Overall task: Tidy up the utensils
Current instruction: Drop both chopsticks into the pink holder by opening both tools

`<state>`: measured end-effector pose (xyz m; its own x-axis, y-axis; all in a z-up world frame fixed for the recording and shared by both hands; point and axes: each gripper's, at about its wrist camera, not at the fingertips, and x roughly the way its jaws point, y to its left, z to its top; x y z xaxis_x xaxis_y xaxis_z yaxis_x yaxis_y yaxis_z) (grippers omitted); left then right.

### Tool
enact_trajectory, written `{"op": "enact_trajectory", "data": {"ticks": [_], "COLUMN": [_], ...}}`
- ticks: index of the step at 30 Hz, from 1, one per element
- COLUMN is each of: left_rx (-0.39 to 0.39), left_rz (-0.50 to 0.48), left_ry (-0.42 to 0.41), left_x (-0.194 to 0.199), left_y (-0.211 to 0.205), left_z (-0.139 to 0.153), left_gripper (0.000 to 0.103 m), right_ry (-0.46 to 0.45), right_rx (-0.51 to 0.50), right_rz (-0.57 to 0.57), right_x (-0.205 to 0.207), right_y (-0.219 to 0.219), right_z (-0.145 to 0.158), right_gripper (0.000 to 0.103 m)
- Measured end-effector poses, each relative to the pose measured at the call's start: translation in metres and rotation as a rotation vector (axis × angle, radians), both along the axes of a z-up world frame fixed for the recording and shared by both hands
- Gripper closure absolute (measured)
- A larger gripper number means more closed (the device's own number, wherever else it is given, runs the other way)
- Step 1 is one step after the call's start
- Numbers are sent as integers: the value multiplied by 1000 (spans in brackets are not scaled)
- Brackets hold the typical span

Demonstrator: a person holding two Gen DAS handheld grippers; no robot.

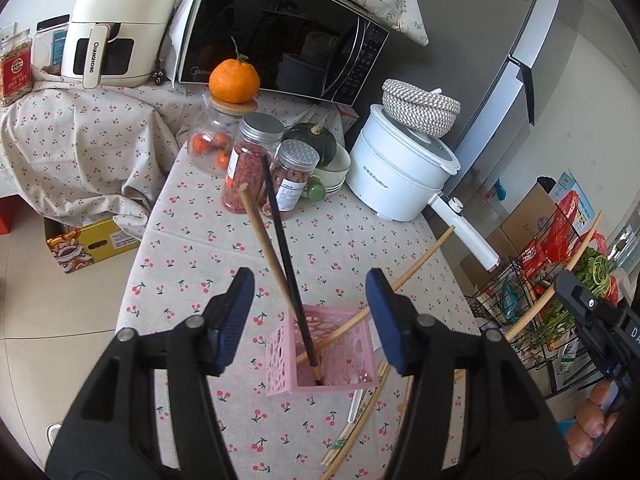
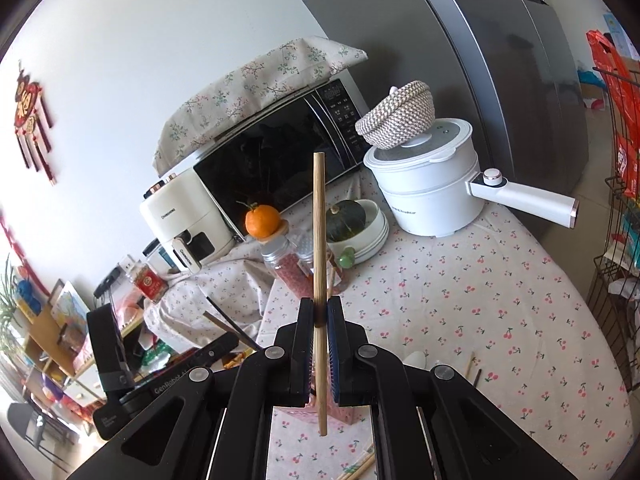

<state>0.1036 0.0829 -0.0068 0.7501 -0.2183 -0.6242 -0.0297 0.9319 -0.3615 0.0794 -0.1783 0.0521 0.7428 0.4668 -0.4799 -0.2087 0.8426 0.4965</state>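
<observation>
Chopstick [image 2: 319, 264] stands upright, clamped between the pads of the right gripper [image 2: 320, 316], above the pink basket [image 1: 340, 376]. Left gripper [image 1: 310, 320] hangs empty with jaws spread wide over the basket, which sits near the table's [image 1: 192, 280] front edge. In the basket lean a black chopstick [image 1: 286, 256] and wooden ones [image 1: 262, 240]. More sticks [image 1: 360, 420] lie on the cloth just beside it.

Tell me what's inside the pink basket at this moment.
The pink basket holds three chopsticks leaning out: a black one and two bamboo ones. The basket's floor is mostly hidden by its walls, so anything lying flat inside cannot be seen.
</observation>
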Motion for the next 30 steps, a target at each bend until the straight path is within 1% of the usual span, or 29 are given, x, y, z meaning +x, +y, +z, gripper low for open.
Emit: {"op": "enact_trajectory", "data": {"ticks": [1, 3, 6, 9, 15, 23, 30], "left_rx": [2, 1, 8, 23, 49, 19, 18], "left_rz": [-3, -3, 10, 9, 10, 31, 26], "left_ry": [7, 21, 41, 69, 114, 131, 136], "left_x": [-2, -6, -13, -16, -19, -16, -16], "left_y": [1, 4, 10, 16, 26, 33, 35], "left_z": [1, 2, 1, -5, -16, -19, -21], "left_gripper": [41, 31, 24, 23, 23, 23, 23], "right_ry": [-13, -37, -69, -86, -61, -35, 9], "right_rx": [7, 11, 6, -17, -48, -43, -91], "right_rz": [0, 3, 5, 5, 7, 0, 47], "right_x": [0, 1, 4, 11, 26, 39, 46], "right_y": [3, 9, 21, 34, 58, 87, 112], "right_z": [2, 6, 6, 1, -25, -50, -67], "right_gripper": [97, 97, 97, 97, 97, 96, 95]}}
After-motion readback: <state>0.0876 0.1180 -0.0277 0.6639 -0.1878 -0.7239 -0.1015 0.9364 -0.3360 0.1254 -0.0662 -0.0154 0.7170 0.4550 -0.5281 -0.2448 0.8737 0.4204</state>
